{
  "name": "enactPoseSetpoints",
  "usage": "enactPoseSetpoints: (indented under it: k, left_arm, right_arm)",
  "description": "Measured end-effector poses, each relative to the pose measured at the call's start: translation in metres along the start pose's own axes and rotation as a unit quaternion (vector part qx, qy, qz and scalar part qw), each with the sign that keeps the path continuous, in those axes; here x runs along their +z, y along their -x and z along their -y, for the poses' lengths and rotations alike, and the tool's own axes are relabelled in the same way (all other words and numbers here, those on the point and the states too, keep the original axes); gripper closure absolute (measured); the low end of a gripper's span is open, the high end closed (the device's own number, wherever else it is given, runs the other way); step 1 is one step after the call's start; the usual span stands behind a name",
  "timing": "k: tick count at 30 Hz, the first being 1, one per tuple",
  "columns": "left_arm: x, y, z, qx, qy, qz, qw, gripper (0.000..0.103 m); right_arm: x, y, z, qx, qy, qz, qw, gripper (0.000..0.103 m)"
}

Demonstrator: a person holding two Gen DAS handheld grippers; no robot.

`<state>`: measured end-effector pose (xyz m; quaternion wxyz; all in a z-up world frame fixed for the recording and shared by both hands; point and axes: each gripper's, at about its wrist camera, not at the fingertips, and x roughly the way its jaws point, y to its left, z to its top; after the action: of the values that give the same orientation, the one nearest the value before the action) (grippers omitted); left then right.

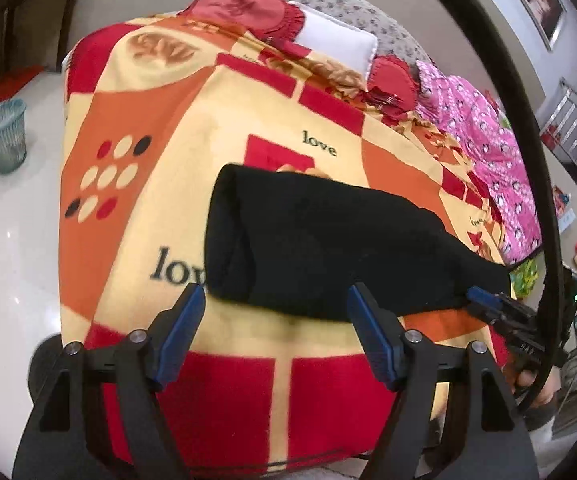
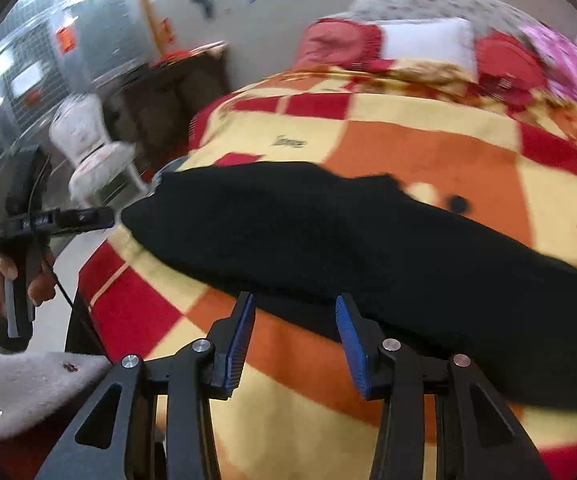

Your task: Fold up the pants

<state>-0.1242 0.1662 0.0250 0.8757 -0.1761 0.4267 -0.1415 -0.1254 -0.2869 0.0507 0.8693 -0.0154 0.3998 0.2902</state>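
While the black pants (image 1: 328, 240) lie folded near the bed's (image 1: 228, 392) front edge, both claws stand apart, empty. The left gripper (image 1: 276, 312) and right gripper (image 2: 294, 316) seem between folds; next comes regripping an end.

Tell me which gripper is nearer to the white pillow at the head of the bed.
Neither clearly. The left gripper and right gripper both stand open at the near edge of the black pants, far across the blanket from the white pillow.

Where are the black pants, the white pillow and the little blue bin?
black pants (image 1: 328, 240), left wrist view, middle of the folded cloth.
white pillow (image 1: 336, 40), left wrist view, its flat white face.
blue bin (image 1: 4, 136), left wrist view, its slatted side.
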Motion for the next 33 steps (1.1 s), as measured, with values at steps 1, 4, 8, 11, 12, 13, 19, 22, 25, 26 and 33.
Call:
enactPoseSetpoints:
  k: [1, 4, 8, 11, 12, 13, 19, 22, 25, 26, 33]
  left_arm:
    - [-0.002, -0.003, -0.002, -0.003, 0.007, -0.004, 1.0, 0.03]
    - [-0.004, -0.01, 0.001, -0.011, 0.01, -0.015, 0.9998, 0.03]
    - [0.003, -0.012, 0.011, -0.028, -0.005, -0.006, 0.9996, 0.03]
    - [0.009, -0.018, 0.02, -0.038, -0.031, -0.004, 0.9988, 0.033]
    - [0.01, -0.02, 0.022, -0.037, -0.037, -0.003, 0.9986, 0.045]
    - [0.014, -0.023, 0.024, -0.031, -0.046, -0.001, 0.9984, 0.053]
    - [0.034, -0.016, 0.019, -0.039, -0.055, 0.003, 0.9977, 0.082]
    - [0.026, -0.012, 0.014, -0.015, -0.071, 0.009, 0.9973, 0.082]
    - [0.019, -0.014, 0.009, 0.002, -0.065, 0.001, 0.9979, 0.082]
    - [0.019, -0.011, 0.008, 0.001, -0.061, 0.004, 0.9981, 0.082]
    - [0.027, 0.01, 0.042, -0.02, -0.086, 0.049, 0.9949, 0.042]
  right_arm:
    - [0.003, -0.01, -0.009, 0.004, 0.019, -0.008, 1.0, 0.059]
    - [0.004, -0.031, -0.034, -0.023, 0.087, -0.024, 0.996, 0.059]
    - [0.007, -0.049, -0.053, -0.065, 0.161, -0.027, 0.984, 0.061]
    - [0.015, -0.055, -0.05, -0.054, 0.162, -0.026, 0.985, 0.081]
    - [0.019, -0.055, -0.046, -0.04, 0.146, -0.027, 0.988, 0.09]
    - [0.024, -0.056, -0.042, -0.025, 0.129, -0.028, 0.991, 0.093]
    - [0.04, -0.037, -0.045, 0.034, 0.078, -0.023, 0.996, 0.097]
    - [0.026, -0.043, -0.048, 0.036, 0.061, -0.038, 0.997, 0.097]
    - [0.012, -0.05, -0.043, 0.036, 0.047, -0.046, 0.997, 0.092]
    - [0.012, -0.043, -0.039, 0.047, 0.033, -0.049, 0.997, 0.091]
    - [0.029, 0.006, -0.006, 0.014, -0.012, 0.014, 1.0, 0.07]
